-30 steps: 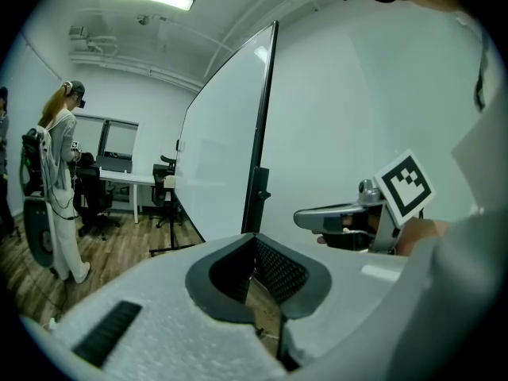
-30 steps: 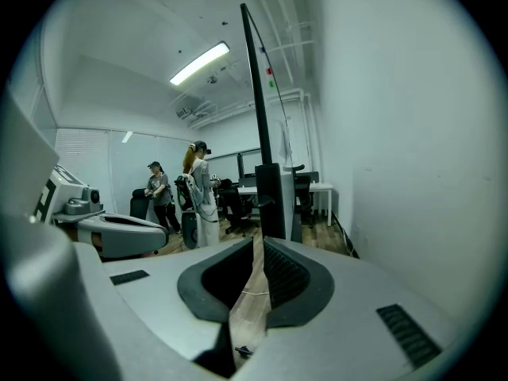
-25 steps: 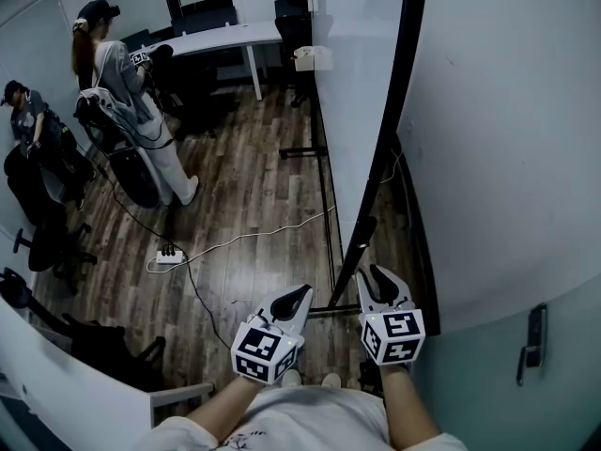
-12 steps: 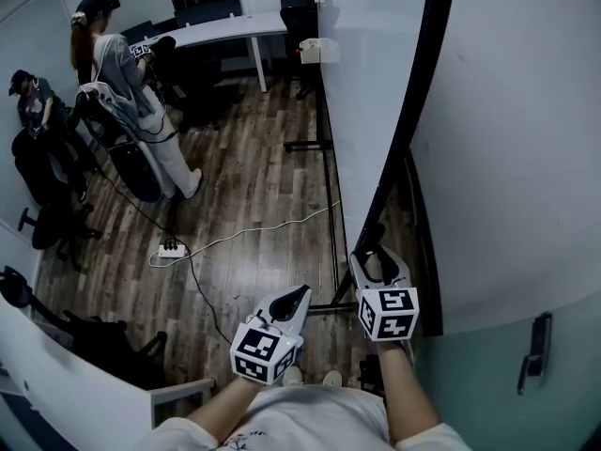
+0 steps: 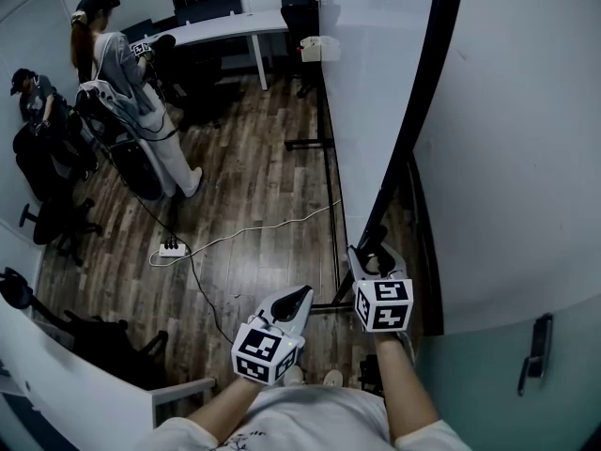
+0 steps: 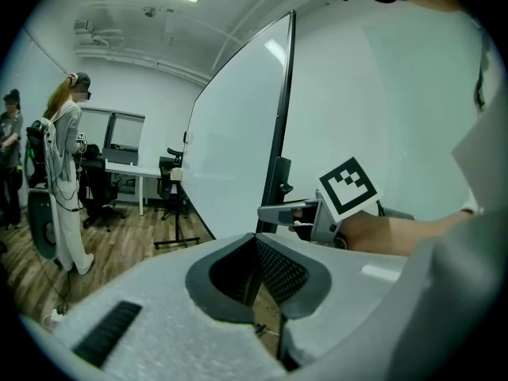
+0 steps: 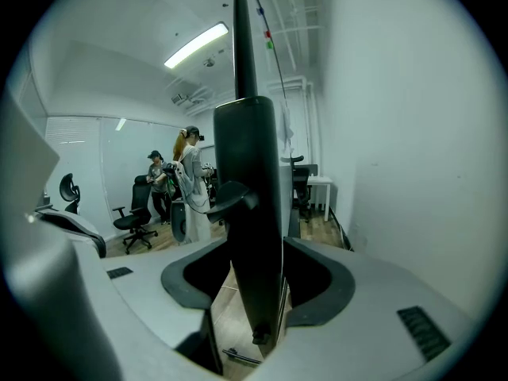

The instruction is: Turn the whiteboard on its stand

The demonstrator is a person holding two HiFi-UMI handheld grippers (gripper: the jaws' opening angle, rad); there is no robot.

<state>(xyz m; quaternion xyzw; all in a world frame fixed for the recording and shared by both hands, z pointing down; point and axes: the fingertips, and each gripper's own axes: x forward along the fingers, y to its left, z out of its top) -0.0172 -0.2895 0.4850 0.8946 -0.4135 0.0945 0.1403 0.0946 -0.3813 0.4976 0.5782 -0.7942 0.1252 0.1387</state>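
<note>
The whiteboard stands edge-on ahead of me, its black frame edge running down to the floor stand. My right gripper is up against the lower part of that edge. In the right gripper view the black frame post with its side knob stands between the wide-spread jaws of the right gripper, and a slim gap shows at the left pad. My left gripper hangs lower left, away from the board. Seen in its own view, the left gripper is shut and empty, with the whiteboard beyond it.
A white wall stands close to the right of the board, with a door handle. A power strip and its white cable lie on the wood floor. Two people, office chairs and a desk fill the far left.
My right gripper has moved forward from beside the board onto the black frame edge, and its jaws have spread wide around it. The left gripper has stayed put.
</note>
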